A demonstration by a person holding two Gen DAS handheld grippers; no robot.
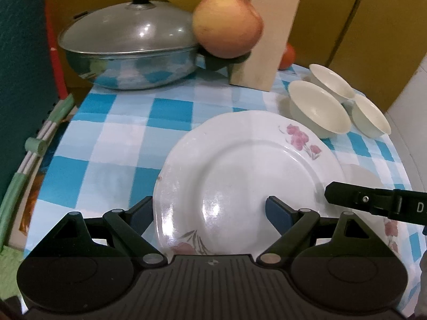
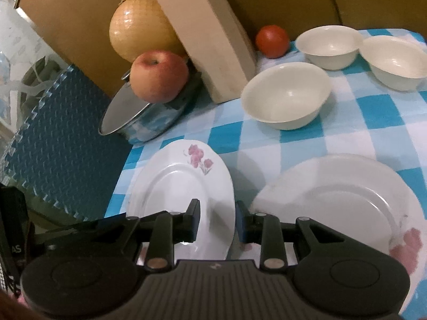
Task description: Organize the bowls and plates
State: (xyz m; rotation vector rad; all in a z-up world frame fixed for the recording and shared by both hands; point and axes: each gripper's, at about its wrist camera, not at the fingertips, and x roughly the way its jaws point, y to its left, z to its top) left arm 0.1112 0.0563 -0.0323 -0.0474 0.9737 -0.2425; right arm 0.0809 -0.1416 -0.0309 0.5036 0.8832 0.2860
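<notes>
A white flowered plate [image 1: 248, 170] is tilted up off the checked cloth, with one gripper at each side. My left gripper [image 1: 210, 213] is wide open, its fingers astride the plate's left rim. My right gripper [image 2: 216, 218] straddles the same plate's [image 2: 184, 200] right rim, its fingers a little apart; whether they press the rim is unclear. One finger [image 1: 355, 198] of it shows in the left wrist view. A second flowered plate [image 2: 339, 197] lies flat to the right. Three cream bowls [image 2: 288, 93] [image 2: 329, 45] [image 2: 397, 61] stand behind.
A lidded steel pot [image 1: 128, 53] stands at the back left with an apple [image 1: 226, 24] on its handle. Behind it are a pomelo [image 2: 141, 34], a beige box [image 2: 210, 34] and a tomato [image 2: 272, 41]. The table edge [image 1: 48, 144] runs on the left.
</notes>
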